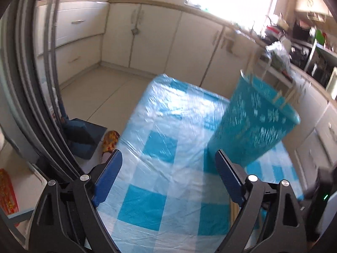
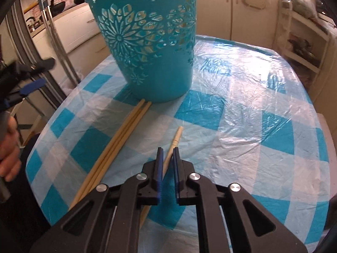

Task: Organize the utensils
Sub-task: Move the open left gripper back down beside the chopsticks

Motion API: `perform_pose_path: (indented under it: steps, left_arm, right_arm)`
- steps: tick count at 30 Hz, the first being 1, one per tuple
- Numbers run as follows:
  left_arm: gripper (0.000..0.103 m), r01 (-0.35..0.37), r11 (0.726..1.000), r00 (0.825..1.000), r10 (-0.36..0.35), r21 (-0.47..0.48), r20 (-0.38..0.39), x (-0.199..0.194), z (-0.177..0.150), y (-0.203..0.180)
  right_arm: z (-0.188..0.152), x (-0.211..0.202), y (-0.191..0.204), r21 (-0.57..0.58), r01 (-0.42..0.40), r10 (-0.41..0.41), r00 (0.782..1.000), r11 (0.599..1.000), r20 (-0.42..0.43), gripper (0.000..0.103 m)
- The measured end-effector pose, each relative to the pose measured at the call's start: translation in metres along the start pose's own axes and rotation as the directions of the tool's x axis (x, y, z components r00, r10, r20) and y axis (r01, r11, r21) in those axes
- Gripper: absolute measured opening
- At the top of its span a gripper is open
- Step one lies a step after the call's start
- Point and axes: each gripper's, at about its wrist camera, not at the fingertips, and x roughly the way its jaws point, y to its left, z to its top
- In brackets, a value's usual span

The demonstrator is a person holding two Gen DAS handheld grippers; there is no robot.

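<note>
In the left wrist view, the left gripper (image 1: pixel 168 164) hovers with its blue-padded jaws spread wide and nothing between them, above a counter covered in a crinkled plastic cloth of blue and white checks (image 1: pixel 160 130). Ahead and to the right stands a teal plastic utensil holder with a cut-out flower pattern (image 1: pixel 254 122), blurred here, with several pale wooden chopsticks (image 1: pixel 252 63) sticking up out of its rim. A few more chopstick ends (image 1: pixel 233 210) lie on the cloth just behind the right jaw. In the right wrist view, the right gripper (image 2: pixel 167 154) is low over the cloth, its jaws drawn close on either side of a single pale wooden chopstick (image 2: pixel 174 141) whose tip points ahead toward the holder; whether the pads actually press it cannot be told. Just to the left, a pair of wooden chopsticks (image 2: pixel 118 143) lies side by side on the cloth, their far ends touching the base of the teal holder (image 2: pixel 151 48), which stands upright on the checked cloth (image 2: pixel 242 109). At the left edge the other gripper (image 2: pixel 31 80) appears, blurred, with a hand (image 2: pixel 8 147) below it.
</note>
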Motion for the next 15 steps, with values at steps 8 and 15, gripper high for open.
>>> perform_pose_path:
  steps: [8,15]
  left_arm:
    - [0.085,-0.016,0.997,0.997,0.022,0.075,-0.079,0.033,-0.020,-0.016]
    - [0.086,-0.031,0.995,0.995,0.040,0.094,-0.091,0.038,-0.024,-0.019]
  right_arm:
    - [0.006,0.002,0.016,-0.042,0.101,-0.104,0.992,0.994,-0.071,0.011]
    - [0.007,0.003,0.020,-0.100,0.041,-0.051,0.994,0.994,-0.101,0.009]
